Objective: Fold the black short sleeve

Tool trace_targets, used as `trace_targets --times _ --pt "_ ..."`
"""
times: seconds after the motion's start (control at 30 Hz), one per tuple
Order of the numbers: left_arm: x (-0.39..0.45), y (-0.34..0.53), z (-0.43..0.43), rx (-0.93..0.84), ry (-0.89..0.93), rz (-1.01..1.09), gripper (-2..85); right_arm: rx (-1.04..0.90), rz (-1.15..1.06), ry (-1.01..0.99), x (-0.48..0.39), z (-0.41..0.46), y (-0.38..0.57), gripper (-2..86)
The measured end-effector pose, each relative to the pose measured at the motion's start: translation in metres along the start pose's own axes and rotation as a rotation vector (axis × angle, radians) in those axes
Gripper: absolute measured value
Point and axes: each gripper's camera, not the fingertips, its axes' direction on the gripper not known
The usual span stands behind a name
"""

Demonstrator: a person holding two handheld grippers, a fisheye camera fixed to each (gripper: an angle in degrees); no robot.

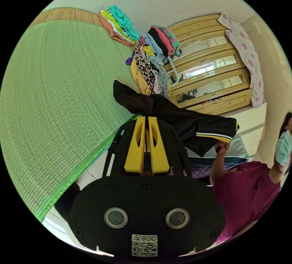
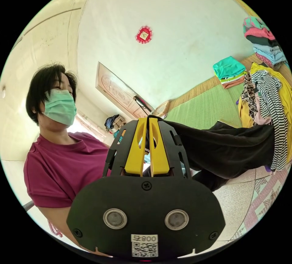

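Note:
The black short sleeve shirt (image 1: 170, 114) hangs in the air, stretched between both grippers. In the left gripper view my left gripper (image 1: 147, 118) has its yellow jaws shut on the cloth; a sleeve with yellow and white stripes (image 1: 217, 136) droops toward the person. In the right gripper view my right gripper (image 2: 148, 120) is shut on another edge of the black shirt (image 2: 225, 149), which runs away to the right and sags above the floor.
A green woven mat (image 1: 57, 93) covers the bed. Folded clothes (image 1: 120, 25) and a loose heap (image 1: 150, 69) lie at its far end, beside a wooden wardrobe (image 1: 213, 75). A person in a magenta shirt (image 2: 60, 169) stands close. Tiled floor (image 2: 240, 197) lies below.

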Motion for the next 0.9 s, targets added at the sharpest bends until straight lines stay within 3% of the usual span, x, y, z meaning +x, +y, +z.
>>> trace_targets --times 0.3,0.47,0.9 --pt "0.112 0.121 -0.159 0.408 0.12 0.085 1.0 0.045 -0.121 -0.025 -0.047 -0.027 -0.001 0.6" --pt "0.189 0.19 -0.24 0.619 0.147 0.238 0.9 0.052 -0.21 -0.035 -0.081 -0.035 -0.002 0.6" --pt "0.34 0.331 -0.371 0.921 0.202 0.599 0.8 0.151 -0.436 -0.14 -0.161 -0.058 0.006 0.7"
